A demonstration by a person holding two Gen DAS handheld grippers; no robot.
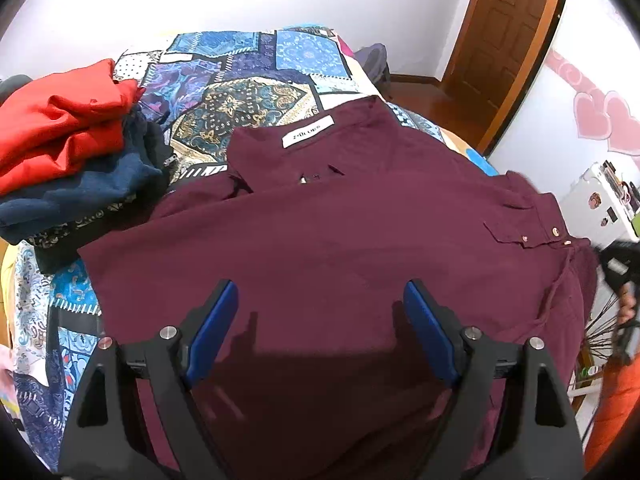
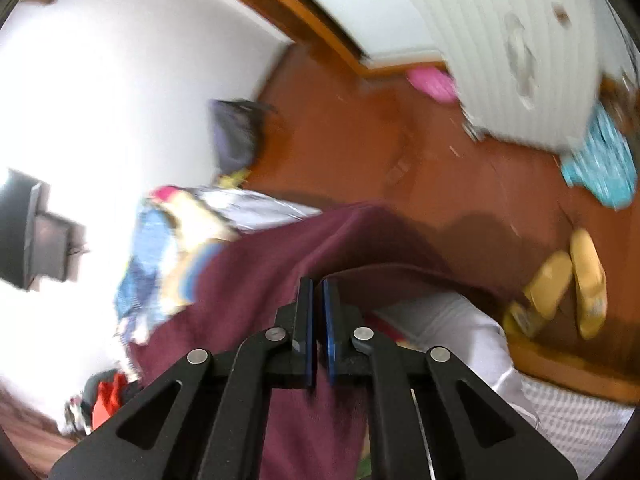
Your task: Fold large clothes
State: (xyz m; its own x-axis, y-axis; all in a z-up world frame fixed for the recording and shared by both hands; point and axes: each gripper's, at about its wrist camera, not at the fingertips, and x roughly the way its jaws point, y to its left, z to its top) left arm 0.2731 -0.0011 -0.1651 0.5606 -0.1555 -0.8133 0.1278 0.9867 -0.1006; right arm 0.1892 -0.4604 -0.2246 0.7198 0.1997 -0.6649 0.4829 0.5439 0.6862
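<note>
A maroon button-up shirt lies spread on the patchwork bedspread, collar and white label toward the far side. My left gripper hovers just above the shirt's near part, jaws wide open, nothing between the blue pads. In the blurred right wrist view my right gripper is shut at the shirt's edge, with maroon fabric pinched between its pads and draped up around it. That right gripper also shows at the right edge of the left wrist view, held by a hand.
A red garment on a navy one is piled at the bed's left. A wooden door stands beyond the bed. Yellow slippers, a pink object and a white cabinet are on the wooden floor.
</note>
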